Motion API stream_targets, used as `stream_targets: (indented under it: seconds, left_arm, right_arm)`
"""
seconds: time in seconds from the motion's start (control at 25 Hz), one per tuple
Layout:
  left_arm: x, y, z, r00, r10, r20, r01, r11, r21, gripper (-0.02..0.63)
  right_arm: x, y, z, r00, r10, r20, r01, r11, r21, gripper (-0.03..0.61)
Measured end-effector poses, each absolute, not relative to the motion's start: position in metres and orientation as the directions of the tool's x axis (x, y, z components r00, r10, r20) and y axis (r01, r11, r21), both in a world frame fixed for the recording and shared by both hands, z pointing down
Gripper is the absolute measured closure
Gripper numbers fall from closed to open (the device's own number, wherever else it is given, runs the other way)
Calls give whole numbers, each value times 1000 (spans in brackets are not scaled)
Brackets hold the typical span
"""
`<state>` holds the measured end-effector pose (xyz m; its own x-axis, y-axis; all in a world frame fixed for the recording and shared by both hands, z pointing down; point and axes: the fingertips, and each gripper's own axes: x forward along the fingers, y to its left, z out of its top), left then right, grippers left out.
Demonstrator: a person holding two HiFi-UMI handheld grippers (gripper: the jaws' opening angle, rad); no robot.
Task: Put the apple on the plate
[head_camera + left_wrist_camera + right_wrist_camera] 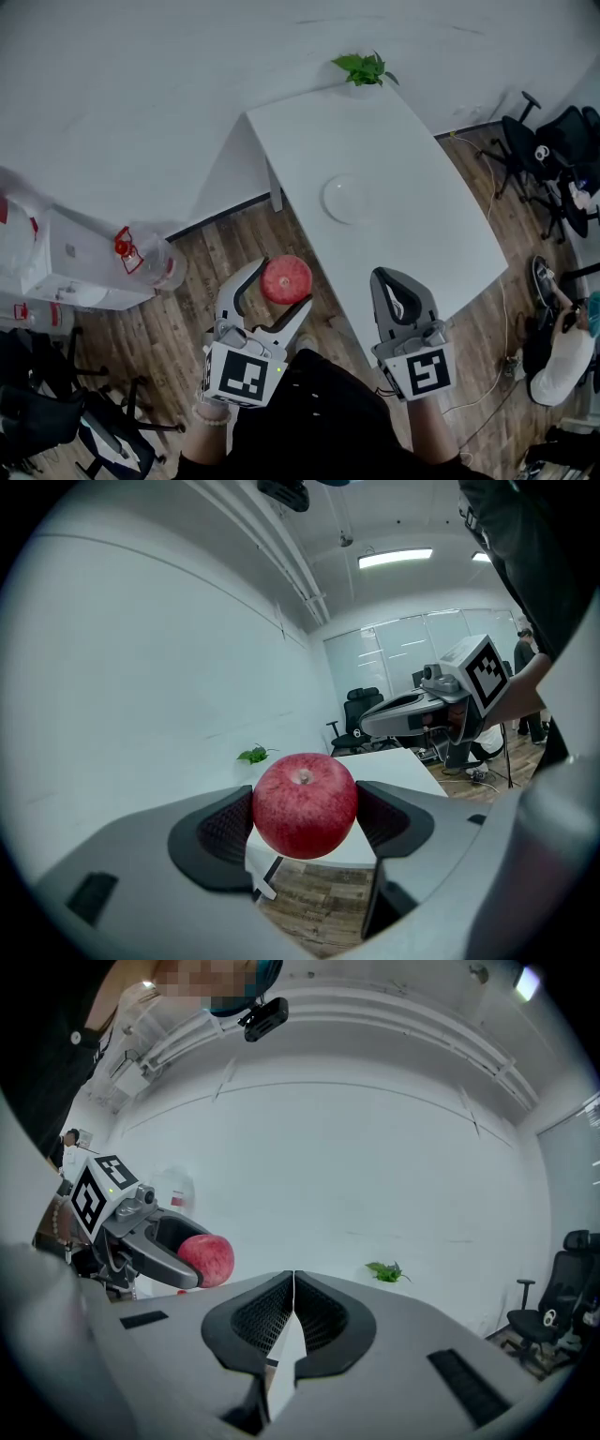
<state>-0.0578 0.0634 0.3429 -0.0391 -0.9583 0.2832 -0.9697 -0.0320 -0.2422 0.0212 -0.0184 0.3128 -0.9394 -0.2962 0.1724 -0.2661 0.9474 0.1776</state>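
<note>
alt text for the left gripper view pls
A red apple is clamped between the two dark fingers of the left gripper, held in the air above wood floor. Behind it are a white table, a small green plant and the right gripper.

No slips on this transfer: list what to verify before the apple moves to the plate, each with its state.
1. Round red apple clamped between the left gripper's jaws: ok.
2. Round white plate bare: ok.
3. White table free of things between apple and plate: ok; the green leafy plant sits at the far corner.
4. Right gripper empty, jaws together: ok.
5. Apple above the plate: not ok; it hangs over the wooden floor, off the table's edge.
</note>
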Motion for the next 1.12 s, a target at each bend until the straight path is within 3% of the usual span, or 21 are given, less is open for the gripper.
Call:
stream_targets:
  seconds: [0.68, 1.12]
  left_arm:
    - [-56, 22, 344, 4, -951, 308, -976, -72, -208, 256]
    - [-80, -39, 351, 136, -941, 309, -954, -209, -215, 256]
  right_arm:
    - [33, -53, 319, -925, -342, 166, -317, 935, 157, 537]
    - [15, -102, 322, -875, -453, 169, -436, 890, 132, 537]
